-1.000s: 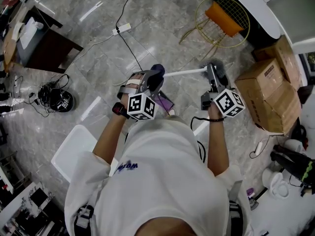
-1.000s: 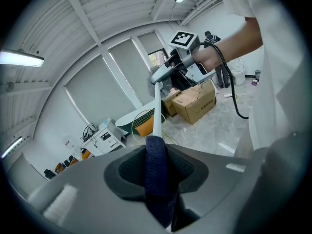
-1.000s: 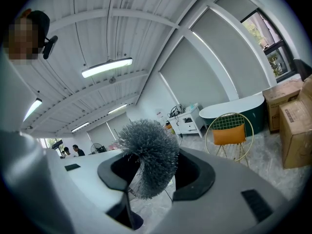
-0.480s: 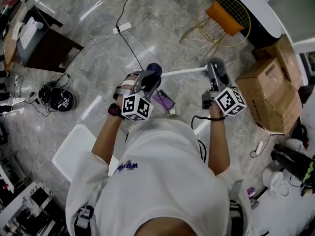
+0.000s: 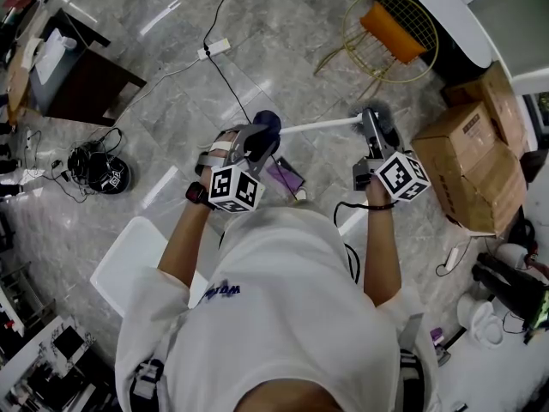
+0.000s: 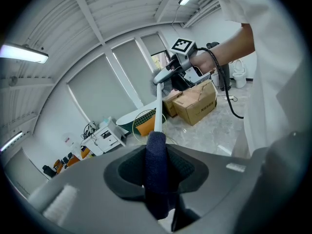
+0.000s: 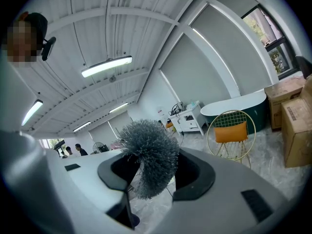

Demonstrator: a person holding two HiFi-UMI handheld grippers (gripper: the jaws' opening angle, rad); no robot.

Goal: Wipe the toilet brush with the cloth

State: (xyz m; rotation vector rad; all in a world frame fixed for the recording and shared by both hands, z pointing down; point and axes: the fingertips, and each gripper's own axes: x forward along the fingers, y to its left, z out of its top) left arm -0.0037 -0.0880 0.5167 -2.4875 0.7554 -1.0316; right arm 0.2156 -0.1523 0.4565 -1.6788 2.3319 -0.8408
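Observation:
The toilet brush is held level between my two grippers. Its white handle (image 5: 319, 126) runs from the cloth to the grey bristle head (image 5: 383, 117). My right gripper (image 5: 371, 125) is shut on the brush at the head end, and the bristles (image 7: 152, 156) fill the gap between its jaws (image 7: 153, 174). My left gripper (image 5: 262, 137) is shut on a dark blue cloth (image 5: 267, 124) folded round the handle. In the left gripper view the cloth (image 6: 157, 165) stands between the jaws, and the handle (image 6: 159, 110) leads up to the right gripper (image 6: 168, 77).
A gold wire chair with an orange cushion (image 5: 390, 28) stands beyond the brush. Cardboard boxes (image 5: 467, 157) are stacked at the right. A power strip and cable (image 5: 213, 51) lie on the marble floor, with a purple item (image 5: 285, 177) below the grippers and a dark cabinet (image 5: 77, 75) at the left.
My left gripper with the cloth has slid a little to the left along the handle, away from the brush head. The right gripper has stayed put.

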